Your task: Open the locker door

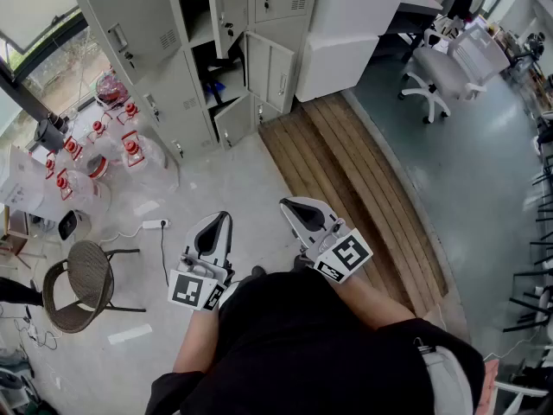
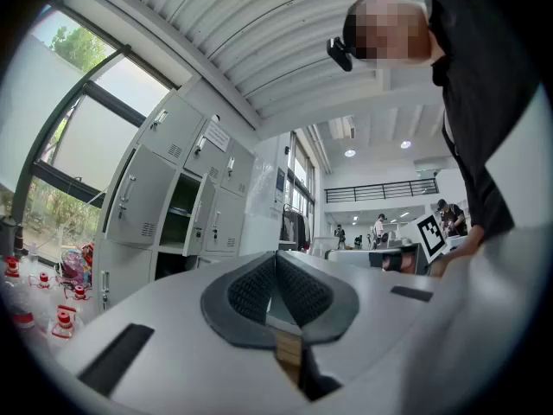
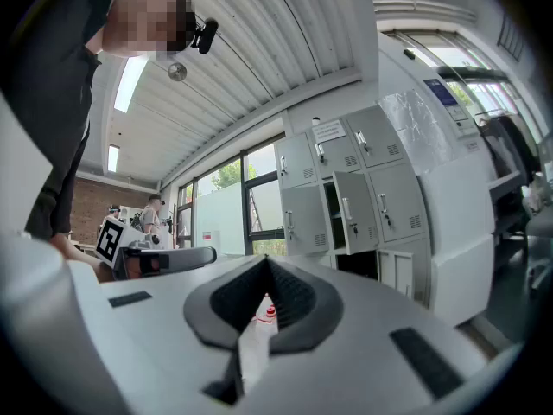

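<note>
**Not At The Locker Yet**

Standing well back from the grey locker door (image 1: pixel 130 15) by the window (image 1: pixel 30 7). Holding nothing in left gripper (image 1: pixel 222 219) or right gripper (image 1: pixel 290 206), both pinched together. Probably hard, thin metal, easy to swing. Grab the little handle (image 1: pixel 118 38).

The locker bank (image 1: pixel 164 67) is standing at the floor's far edge, with its open doors (image 1: pixel 275 76) swinging toward the wooden planking (image 1: pixel 346 180) on the right. Water jugs (image 1: pixel 95 145) are crowding the floor left of the lockers. A round chair (image 1: pixel 82 284) is sitting nearer, and a power strip (image 1: pixel 154 224) is lying just beside it. An office chair (image 1: pixel 436 72) is standing at the far right.
</note>
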Demonstrator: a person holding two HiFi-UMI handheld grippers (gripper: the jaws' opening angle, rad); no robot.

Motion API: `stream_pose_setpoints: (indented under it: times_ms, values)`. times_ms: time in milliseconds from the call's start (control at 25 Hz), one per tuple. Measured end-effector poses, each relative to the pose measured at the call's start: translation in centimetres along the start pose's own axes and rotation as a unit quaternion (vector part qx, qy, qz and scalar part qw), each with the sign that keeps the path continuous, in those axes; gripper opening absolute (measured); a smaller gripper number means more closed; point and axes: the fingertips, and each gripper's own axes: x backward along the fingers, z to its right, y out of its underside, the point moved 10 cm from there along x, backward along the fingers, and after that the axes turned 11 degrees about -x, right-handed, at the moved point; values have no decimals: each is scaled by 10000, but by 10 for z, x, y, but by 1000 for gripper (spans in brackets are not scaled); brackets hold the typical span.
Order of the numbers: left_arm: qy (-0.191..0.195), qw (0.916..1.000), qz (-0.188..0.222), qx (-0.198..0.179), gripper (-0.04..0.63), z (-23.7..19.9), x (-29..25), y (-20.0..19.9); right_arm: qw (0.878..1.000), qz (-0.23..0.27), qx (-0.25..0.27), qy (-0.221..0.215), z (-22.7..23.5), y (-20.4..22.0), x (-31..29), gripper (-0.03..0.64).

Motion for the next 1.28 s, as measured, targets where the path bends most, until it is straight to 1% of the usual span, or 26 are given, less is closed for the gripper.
stream_pose_setpoints:
  times_ms: [120,240,320,400,520,720,1000,1120,1280]
  values:
    - [170,9998,-33,58,17,-4,4,2,10000,62,-22,14,-6,1,1,11]
    - [361,9993,1,134,17,-4,2,5,9998,146,-20,-117,-13,3,4,11]
    - [516,9985,39,195,17,-3,-1,6,9996,110,-31,-260,-18,5,5,12]
    - [667,9975,39,246,17,-2,-4,7,9995,-21,-71,-293,-22,10,4,12]
    - [854,9958,-25,325,17,-4,-8,11,9997,-144,-152,-86,-24,16,1,12]
    - [1131,9924,-133,466,17,-12,-17,23,9996,-72,-245,151,-19,16,-1,12]
    - [1501,9868,-99,597,17,-12,-29,22,9985,-142,-251,461,-13,7,2,12]
    - [1550,9858,-118,634,17,-14,-30,22,9985,-184,-230,452,-10,4,-4,12]
    - [1436,9866,-143,767,17,-23,-23,26,9990,-235,-171,343,-12,0,-18,12]
